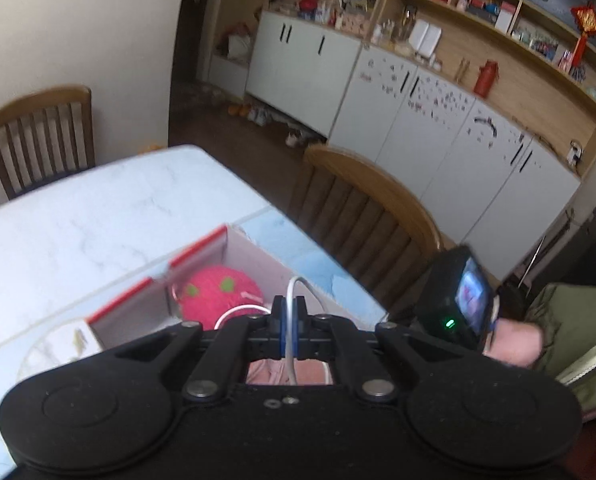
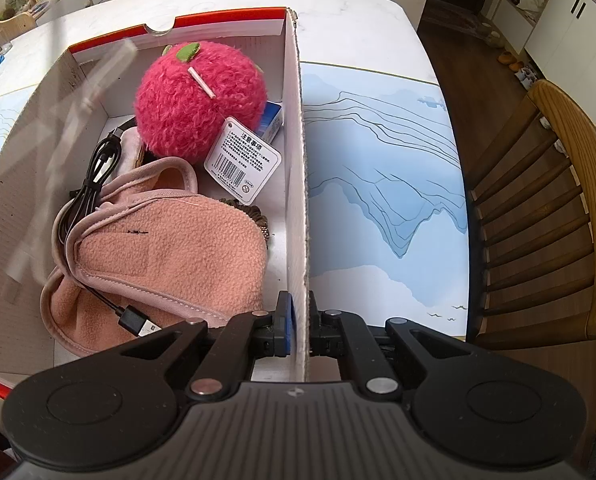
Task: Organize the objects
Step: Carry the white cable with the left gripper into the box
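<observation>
My left gripper (image 1: pixel 287 320) is shut on a white cable (image 1: pixel 298 286) and holds it above the open cardboard box (image 1: pixel 201 246). A pink plush ball (image 1: pixel 217 294) lies in the box below it. My right gripper (image 2: pixel 300 328) is shut on the box's right wall (image 2: pixel 295 160), near its front end. In the right wrist view the box holds the pink plush ball (image 2: pixel 199 100) with a paper tag (image 2: pixel 243 160), a pink fleece item (image 2: pixel 169 256), a black USB cable (image 2: pixel 93 184) and a small blue carton (image 2: pixel 273 118). A blurred pale streak crosses the box's left side.
The box stands on a white marble table (image 2: pixel 350 28) with a blue mountain-print mat (image 2: pixel 382 184). A wooden chair (image 2: pixel 538 216) is at the table's right edge, another chair (image 1: pixel 41 136) at the far side. White cabinets and shelves (image 1: pixel 418 92) line the wall.
</observation>
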A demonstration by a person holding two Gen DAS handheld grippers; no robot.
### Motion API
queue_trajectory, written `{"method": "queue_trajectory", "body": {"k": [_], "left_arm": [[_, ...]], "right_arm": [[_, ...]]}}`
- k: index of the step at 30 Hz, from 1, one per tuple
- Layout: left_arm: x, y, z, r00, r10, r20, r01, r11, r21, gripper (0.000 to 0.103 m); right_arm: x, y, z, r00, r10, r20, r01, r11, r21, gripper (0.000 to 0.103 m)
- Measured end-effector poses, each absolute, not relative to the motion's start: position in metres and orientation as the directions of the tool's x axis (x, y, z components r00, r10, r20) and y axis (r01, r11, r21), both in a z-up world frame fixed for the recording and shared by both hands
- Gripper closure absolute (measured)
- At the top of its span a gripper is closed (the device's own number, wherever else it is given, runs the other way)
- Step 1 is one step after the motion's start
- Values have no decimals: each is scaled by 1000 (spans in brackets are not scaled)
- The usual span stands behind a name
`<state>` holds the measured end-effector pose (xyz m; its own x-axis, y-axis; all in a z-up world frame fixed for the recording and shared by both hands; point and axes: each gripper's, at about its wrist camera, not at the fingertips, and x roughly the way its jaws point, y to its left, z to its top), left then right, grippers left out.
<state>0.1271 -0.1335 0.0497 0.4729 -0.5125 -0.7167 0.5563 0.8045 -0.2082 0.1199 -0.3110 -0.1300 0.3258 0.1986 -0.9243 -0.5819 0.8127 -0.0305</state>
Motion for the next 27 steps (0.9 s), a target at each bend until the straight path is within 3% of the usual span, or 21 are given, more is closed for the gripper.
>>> {"method": "queue_trajectory", "body": {"k": [9,20,25,27], "left_arm": [[141,-148,-11,405,-446,-798,535,824,-188,103],[151,-149,-44,345,-389,-854,515,839,-174,102],[152,-145,-53,330,-377,-866,492,851,-183,94],[151,-143,-54,331,-375,-866,486,854,-184,86]], "right_arm": [[120,-311,-130,327,199,-924,-581,813,-30,98],[120,-309,-130,328,199,-924,-579,814,-30,98],[120,-309,-130,327,199,-924,-578,815,-29,98],[119,-309,-130,327,199,-924,-578,815,-29,98]]}}
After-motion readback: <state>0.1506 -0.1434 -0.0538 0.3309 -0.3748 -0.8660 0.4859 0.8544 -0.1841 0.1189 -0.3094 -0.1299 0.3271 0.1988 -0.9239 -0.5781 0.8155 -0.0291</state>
